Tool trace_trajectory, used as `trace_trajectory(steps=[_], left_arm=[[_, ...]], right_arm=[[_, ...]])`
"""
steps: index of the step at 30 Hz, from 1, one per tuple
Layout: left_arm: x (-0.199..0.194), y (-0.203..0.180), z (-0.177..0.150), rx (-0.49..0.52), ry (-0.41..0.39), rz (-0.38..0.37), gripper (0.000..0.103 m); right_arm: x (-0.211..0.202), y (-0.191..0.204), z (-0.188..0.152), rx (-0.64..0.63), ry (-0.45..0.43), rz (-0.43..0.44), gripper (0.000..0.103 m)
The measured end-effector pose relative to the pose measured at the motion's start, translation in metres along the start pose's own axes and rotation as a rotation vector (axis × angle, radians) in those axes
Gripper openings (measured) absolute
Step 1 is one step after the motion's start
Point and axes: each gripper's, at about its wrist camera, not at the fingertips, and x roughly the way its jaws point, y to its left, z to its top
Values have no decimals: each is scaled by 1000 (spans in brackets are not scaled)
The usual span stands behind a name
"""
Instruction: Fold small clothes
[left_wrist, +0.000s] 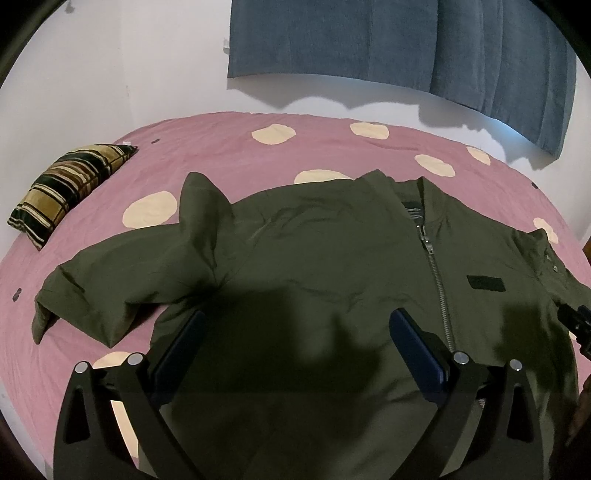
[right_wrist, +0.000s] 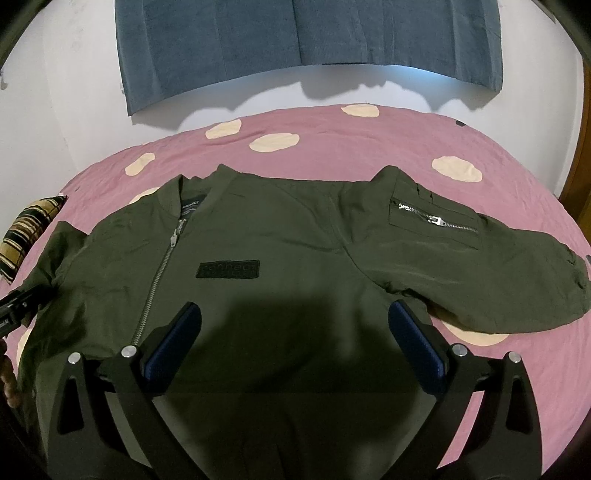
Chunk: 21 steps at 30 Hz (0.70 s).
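Striped pillow (left_wrist: 70, 188) at far left of the pink dotted bedspread (left_wrist: 295, 147). The olive jacket (left_wrist: 314, 258) lies flat, front up, collar away, sleeves spread sideways. Left gripper (left_wrist: 295, 354), fingers apart, hangs nearest the crumpled left sleeve (left_wrist: 122, 280). Right gripper (right_wrist: 295, 347), likewise apart and empty, is nearest the smooth, zip-pocketed right sleeve (right_wrist: 480, 258).

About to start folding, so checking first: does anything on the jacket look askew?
Yes. The jacket's left sleeve is bunched, with a fold standing up at the shoulder; the right sleeve lies flatter.
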Motion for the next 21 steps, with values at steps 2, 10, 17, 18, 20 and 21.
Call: trace_trajectory(steps=[2, 10, 17, 18, 20, 21], left_arm=[[-1, -1, 0, 2, -2, 1, 99], [-2, -3, 1, 1, 3, -3, 99], [-2, -3, 0, 0, 5, -2, 99], [-2, -4, 0, 0, 6, -3, 99], [-3, -3, -1, -1, 7, -3, 99], [-4, -3, 0, -2, 7, -4, 99]], right_arm=[[0, 0, 0, 1, 0, 1, 101], [0, 1, 1, 1, 1, 1, 101], [0, 2, 0, 0, 2, 1, 101], [0, 2, 0, 1, 1, 1, 101], [0, 2, 0, 1, 1, 1, 101], [0, 3, 0, 1, 2, 1, 101]])
